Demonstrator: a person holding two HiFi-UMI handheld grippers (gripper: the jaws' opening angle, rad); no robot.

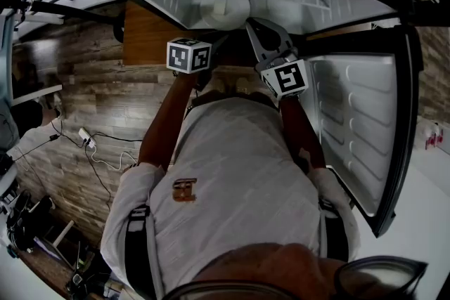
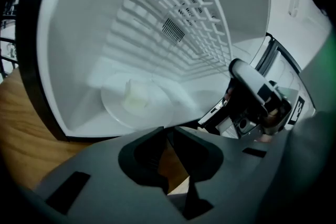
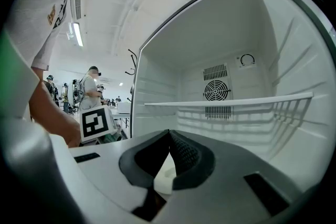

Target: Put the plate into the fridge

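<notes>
Plate (image 1: 223, 9) lying inside the open fridge (image 1: 330, 0)
Head view: it sits flat on the fridge floor. Left gripper view: left gripper (image 2: 169, 136) jaws parted, nothing between them. Right gripper view: right gripper (image 3: 168, 132) jaw tips closed together, empty, facing the shelf (image 3: 231, 100)

- Head view: from above the person's shoulders, facing steeply down onto the open fridge (image 1: 337, 0) at the frame's top.
- Left gripper view: close at the fridge's mouth, rolled sideways, angled down onto its floor.
- Right gripper view: equally near, level, facing the back wall's fan (image 3: 216, 90).
- All three share the fridge's white interior.
</notes>
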